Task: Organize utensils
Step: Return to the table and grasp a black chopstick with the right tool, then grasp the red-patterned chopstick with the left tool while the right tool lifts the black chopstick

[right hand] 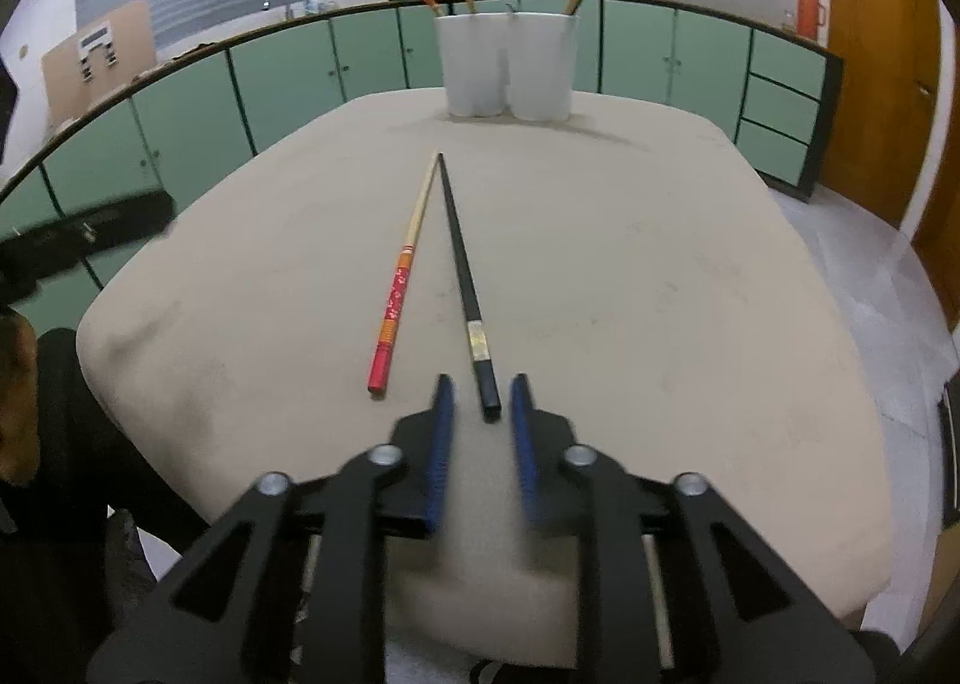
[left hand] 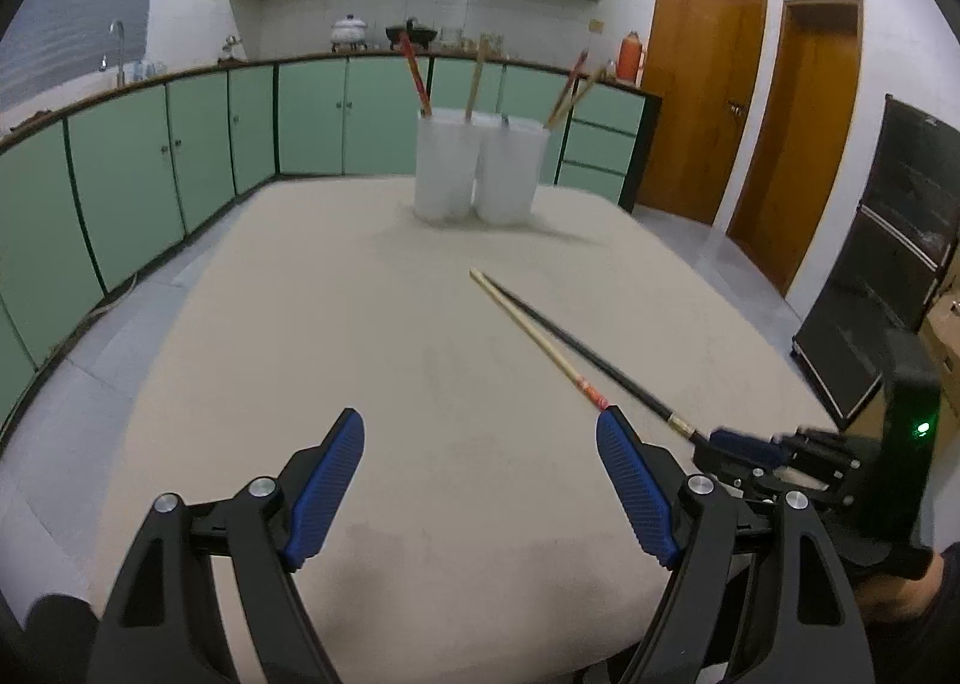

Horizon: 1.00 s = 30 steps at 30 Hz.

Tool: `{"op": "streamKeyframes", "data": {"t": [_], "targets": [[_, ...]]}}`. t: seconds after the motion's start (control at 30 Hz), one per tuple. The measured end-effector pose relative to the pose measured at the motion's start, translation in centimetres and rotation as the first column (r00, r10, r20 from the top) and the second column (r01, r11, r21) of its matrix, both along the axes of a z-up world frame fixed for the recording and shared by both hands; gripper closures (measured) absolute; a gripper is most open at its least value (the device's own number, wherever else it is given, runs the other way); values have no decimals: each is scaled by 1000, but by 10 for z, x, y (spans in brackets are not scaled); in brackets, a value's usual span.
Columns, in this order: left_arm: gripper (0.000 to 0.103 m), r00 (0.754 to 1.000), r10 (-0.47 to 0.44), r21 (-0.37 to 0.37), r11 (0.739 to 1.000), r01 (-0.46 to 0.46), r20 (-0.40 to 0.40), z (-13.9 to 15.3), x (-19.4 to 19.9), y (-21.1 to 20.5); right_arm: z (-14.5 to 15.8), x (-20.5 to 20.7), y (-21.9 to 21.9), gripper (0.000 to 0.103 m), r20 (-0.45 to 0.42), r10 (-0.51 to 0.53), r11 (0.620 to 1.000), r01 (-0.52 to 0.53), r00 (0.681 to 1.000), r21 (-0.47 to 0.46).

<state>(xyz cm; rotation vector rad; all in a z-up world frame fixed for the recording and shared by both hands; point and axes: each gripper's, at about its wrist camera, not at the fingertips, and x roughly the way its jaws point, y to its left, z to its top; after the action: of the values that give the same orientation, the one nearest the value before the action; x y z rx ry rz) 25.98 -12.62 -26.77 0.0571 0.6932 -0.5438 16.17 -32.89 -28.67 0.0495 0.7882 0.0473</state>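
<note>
Two chopsticks lie on the beige table (right hand: 660, 276), their tips meeting toward the far side: a pale one with a red patterned handle (right hand: 401, 276) and a black one (right hand: 465, 276). My right gripper (right hand: 482, 379) is open, and the black chopstick's thick end lies between its blue pads (right hand: 441, 432) with a gap on each side. In the left wrist view my left gripper (left hand: 480, 414) stands wide open over bare table, its right fingertip next to the red-handled chopstick (left hand: 540, 342). The right gripper (left hand: 744, 444) sits at the black chopstick (left hand: 588, 354). Two white holder cups (right hand: 474, 66) (right hand: 543, 66) stand at the far edge with several chopsticks upright in them.
Green cabinets (left hand: 150, 174) and a counter with pots run along the far wall. Wooden doors (left hand: 696, 108) and a dark appliance (left hand: 888, 276) stand to the right. A person's hand (left hand: 900, 588) holds the right gripper. The table's edges drop to a tiled floor.
</note>
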Motion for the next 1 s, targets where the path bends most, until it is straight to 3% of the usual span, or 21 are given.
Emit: {"op": "streamKeyframes", "data": {"t": [0.1, 0.13, 0.17, 0.3, 0.53, 0.8, 0.9, 0.97, 1.0], "targets": [[26, 1000, 6, 7, 1000, -6, -11, -5, 2, -3, -2, 3, -1, 82, 3, 13, 1000, -13, 1000, -17], [26, 1000, 6, 8, 1000, -5, -11, -5, 2, -4, -1, 4, -3, 91, 10, -25, 999, 25, 1000, -47], [26, 1000, 3, 6, 1000, -3, -12, -6, 2, -7, -1, 5, -8, 93, 13, -66, 996, 67, 998, -66], [26, 999, -24, -2, 1000, 24, -23, -10, 3, -24, -2, 0, -39, 94, 1, -196, 981, 196, 981, -10], [28, 995, -82, 10, 997, 83, -59, -29, 3, -78, -2, -15, -57, 95, -2, -206, 978, 206, 979, 22], [33, 994, -81, 43, 996, 84, -76, -47, 5, -114, -2, -11, -60, 95, -3, -192, 981, 192, 981, 39], [53, 997, -63, 69, 995, 67, -52, -47, 3, -112, -1, -10, -57, 95, 1, -179, 983, 179, 984, 32], [84, 998, -49, 74, 996, 51, -37, -48, 4, -107, -1, -9, -52, 96, 4, -164, 986, 164, 986, 22], [91, 998, -42, 71, 996, 45, -35, -48, 5, -104, -1, -8, -51, 97, 6, -159, 987, 159, 987, 19]]}}
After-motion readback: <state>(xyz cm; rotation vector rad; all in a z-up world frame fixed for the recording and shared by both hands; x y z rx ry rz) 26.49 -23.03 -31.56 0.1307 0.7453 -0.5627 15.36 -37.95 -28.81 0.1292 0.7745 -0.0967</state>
